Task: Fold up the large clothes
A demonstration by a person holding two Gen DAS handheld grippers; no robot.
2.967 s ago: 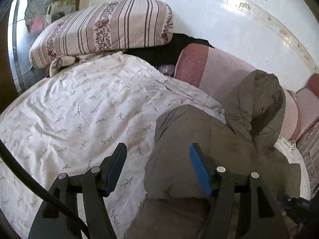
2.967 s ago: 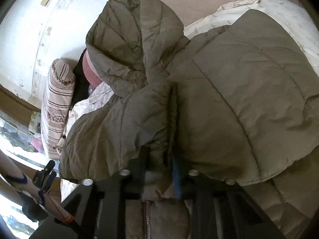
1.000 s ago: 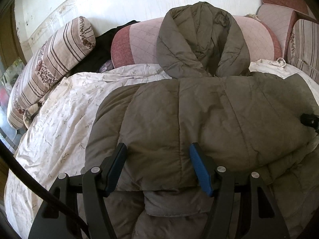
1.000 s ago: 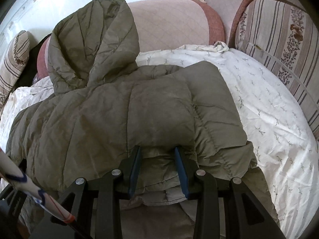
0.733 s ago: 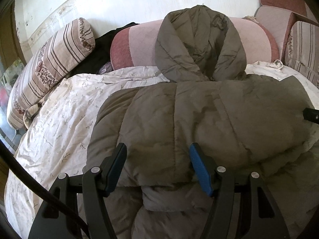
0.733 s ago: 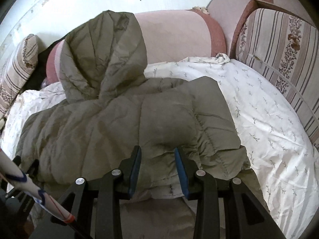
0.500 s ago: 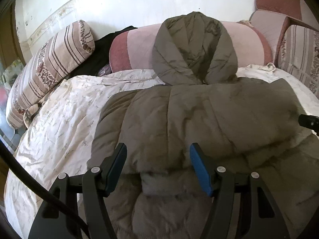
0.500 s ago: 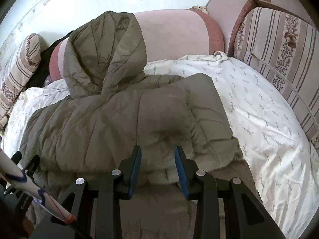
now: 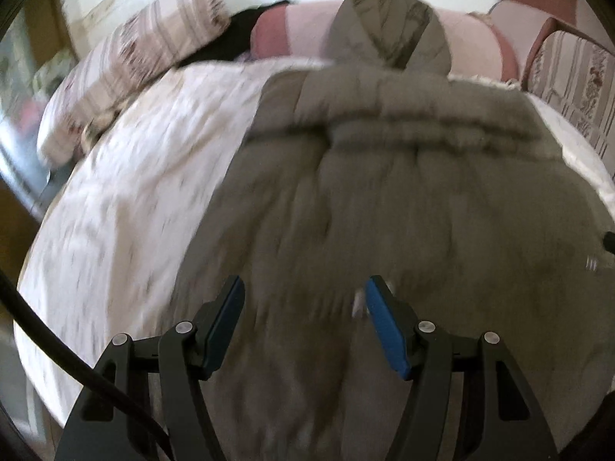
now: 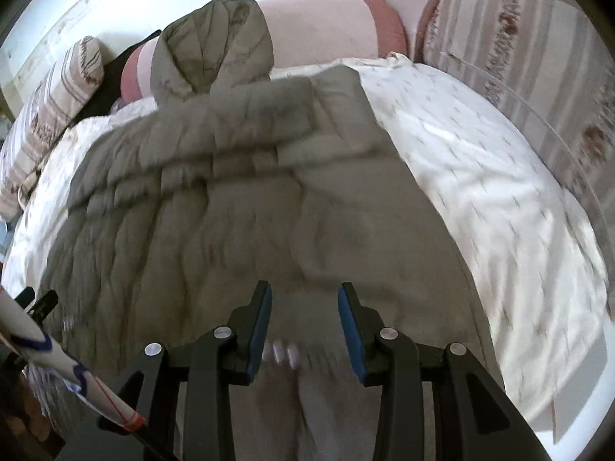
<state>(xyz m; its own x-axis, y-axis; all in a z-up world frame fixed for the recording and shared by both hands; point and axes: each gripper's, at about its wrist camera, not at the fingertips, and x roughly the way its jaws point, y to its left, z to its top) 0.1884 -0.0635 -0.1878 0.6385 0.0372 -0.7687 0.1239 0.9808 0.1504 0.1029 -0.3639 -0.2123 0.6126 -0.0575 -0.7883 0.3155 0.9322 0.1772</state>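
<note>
An olive-grey puffer jacket point(image 9: 384, 199) lies spread on a white floral bedsheet point(image 9: 127, 192), its hood point(image 9: 388, 30) propped against a pink bolster point(image 9: 472, 50). It also shows in the right wrist view point(image 10: 230, 211), with its hood point(image 10: 211, 50) at the back. My left gripper point(image 9: 303, 307) is open and empty above the jacket's near part. My right gripper point(image 10: 305, 315) is open and empty above the jacket's near edge. Both views are motion-blurred.
A striped pillow point(image 9: 134, 57) lies at the back left, with a dark garment point(image 9: 238, 34) beside it. A striped cushion point(image 10: 519, 57) stands at the right. The pink bolster point(image 10: 326, 27) lines the back by the white wall. The sheet point(image 10: 480, 176) lies bare to the jacket's right.
My right gripper has opened and let go of the jacket's folded edge. Both grippers have drawn back and up, and the jacket now lies flatter on the bed.
</note>
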